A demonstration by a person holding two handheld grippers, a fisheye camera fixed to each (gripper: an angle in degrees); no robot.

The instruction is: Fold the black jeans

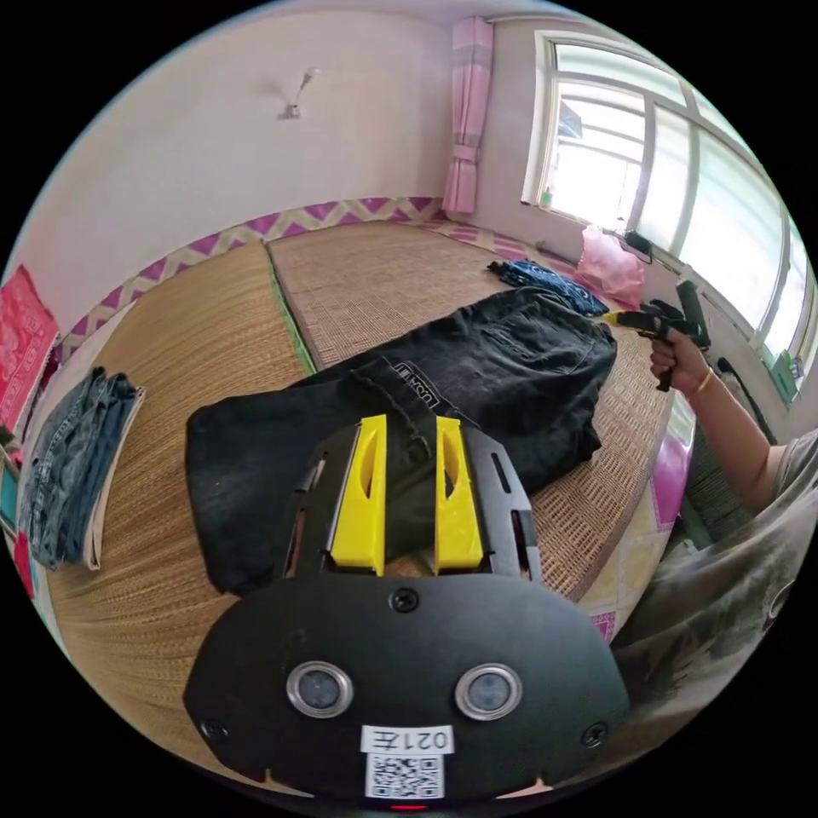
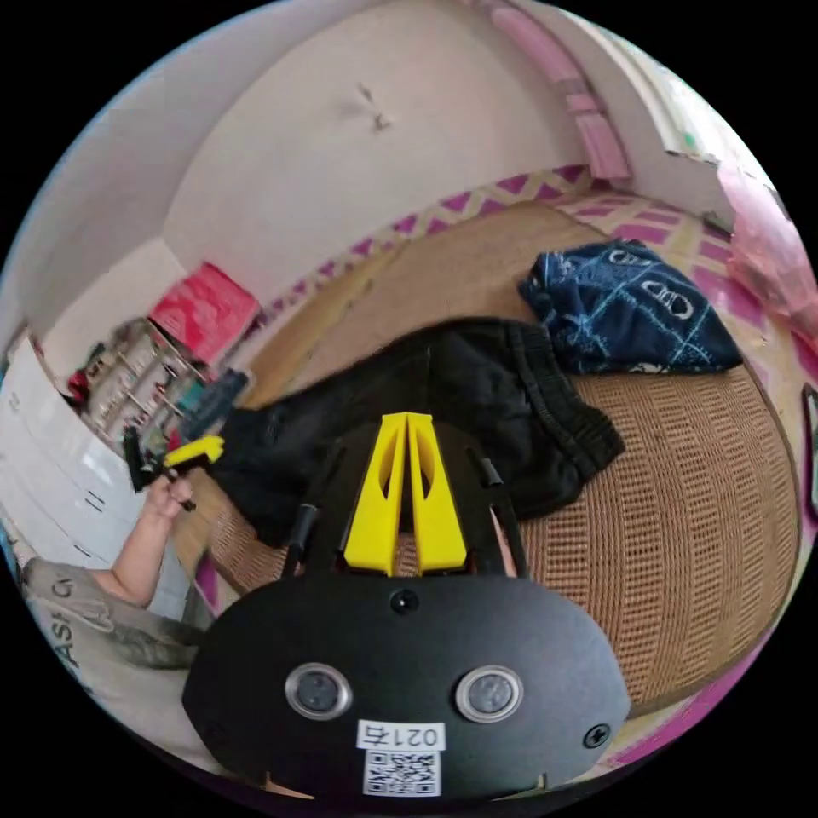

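We see the black jeans (image 1: pixel 400 409) lying folded on a woven straw mat (image 1: pixel 213 341). Our left gripper (image 1: pixel 407 422) hovers over them with its yellow jaws parted and fabric in the gap, though we cannot tell if they pinch it. Our right gripper (image 2: pixel 407 419) has its jaws pressed together, holding nothing, above the jeans, with a blue patterned garment (image 2: pixel 622 307) nearby.

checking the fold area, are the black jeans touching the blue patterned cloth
Apart. The right gripper view shows a strip of bare mat between the black jeans and the blue patterned cloth.
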